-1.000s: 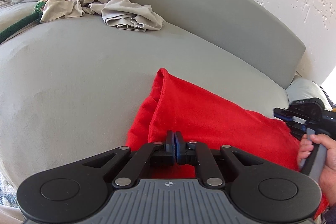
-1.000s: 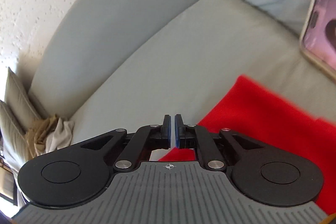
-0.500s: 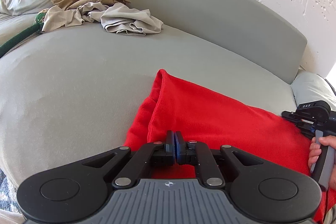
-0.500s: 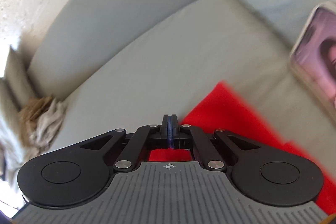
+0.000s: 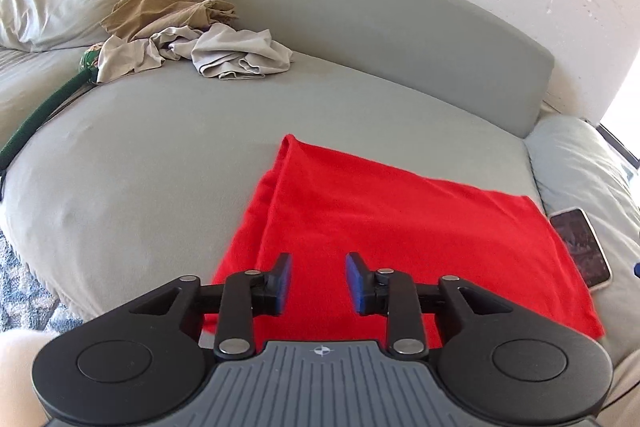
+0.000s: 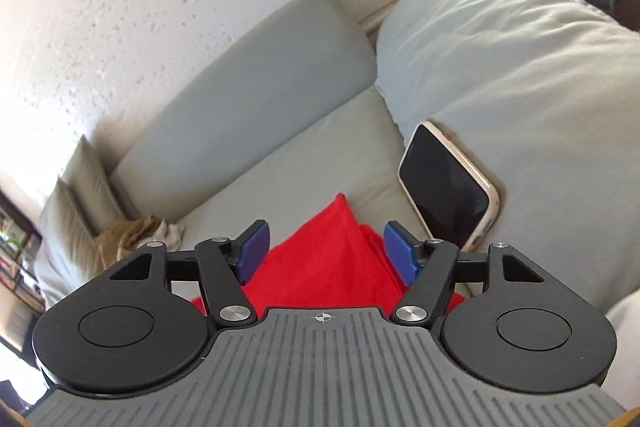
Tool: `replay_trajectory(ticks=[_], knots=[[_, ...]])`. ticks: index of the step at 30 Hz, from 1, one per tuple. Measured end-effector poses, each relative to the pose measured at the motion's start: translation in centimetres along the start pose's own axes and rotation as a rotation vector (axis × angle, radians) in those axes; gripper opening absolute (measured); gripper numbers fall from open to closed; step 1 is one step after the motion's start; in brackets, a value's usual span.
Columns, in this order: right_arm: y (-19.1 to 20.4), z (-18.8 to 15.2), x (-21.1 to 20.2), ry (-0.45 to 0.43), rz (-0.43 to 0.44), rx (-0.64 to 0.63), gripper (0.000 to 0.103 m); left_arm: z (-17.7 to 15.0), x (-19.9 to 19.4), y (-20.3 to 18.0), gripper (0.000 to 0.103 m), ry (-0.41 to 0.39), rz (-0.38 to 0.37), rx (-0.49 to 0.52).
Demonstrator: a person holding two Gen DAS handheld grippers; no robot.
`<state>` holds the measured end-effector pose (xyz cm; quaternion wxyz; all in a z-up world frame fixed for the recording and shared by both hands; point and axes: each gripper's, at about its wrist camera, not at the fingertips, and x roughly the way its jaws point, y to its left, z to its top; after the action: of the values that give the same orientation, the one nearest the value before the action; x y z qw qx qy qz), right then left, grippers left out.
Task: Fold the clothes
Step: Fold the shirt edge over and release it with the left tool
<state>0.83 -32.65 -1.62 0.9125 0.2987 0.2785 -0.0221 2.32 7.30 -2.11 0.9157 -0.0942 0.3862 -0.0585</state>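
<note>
Both grippers, left (image 5: 318, 282) and right (image 6: 325, 254), were pinched shut a moment ago; now their fingers are wide and hold nothing. So this fold looks done. One soft, fuzzy red cloth (image 5: 400, 227) lies flat on the smooth grey sofa (image 5: 160, 155), beside a shiny phone (image 6: 448, 187).

we cannot see the near edge of the red cloth (image 5: 400, 227); the left gripper (image 5: 319, 283) covers it. the phone (image 6: 448, 183) has its lower corner hidden behind the right gripper (image 6: 324, 253).
</note>
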Motion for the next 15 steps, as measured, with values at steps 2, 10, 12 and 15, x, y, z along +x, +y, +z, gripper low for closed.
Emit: replay_trajectory(ticks=[2,10,12,15], knots=[[0.5,-1.4,-2.1,0.017,0.018,-0.065,0.070,-1.5,-0.4,-1.5,0.030,-0.007,-0.052,0.035],[7.3,-9.1,2.2,0.203,0.132,-0.525,0.017,-6.3,3.3,-8.2,0.032,-0.016,-0.021,0.318],[7.6,-10.9,3.1,0.289,0.076,-0.599,0.019,-6.6,3.3,-8.0,0.032,0.022,0.019,0.339],[6.6,-10.2,1.0,0.360,0.084,-0.545,0.023,-6.0,2.2,-7.2,0.031,0.127,0.043,0.332]])
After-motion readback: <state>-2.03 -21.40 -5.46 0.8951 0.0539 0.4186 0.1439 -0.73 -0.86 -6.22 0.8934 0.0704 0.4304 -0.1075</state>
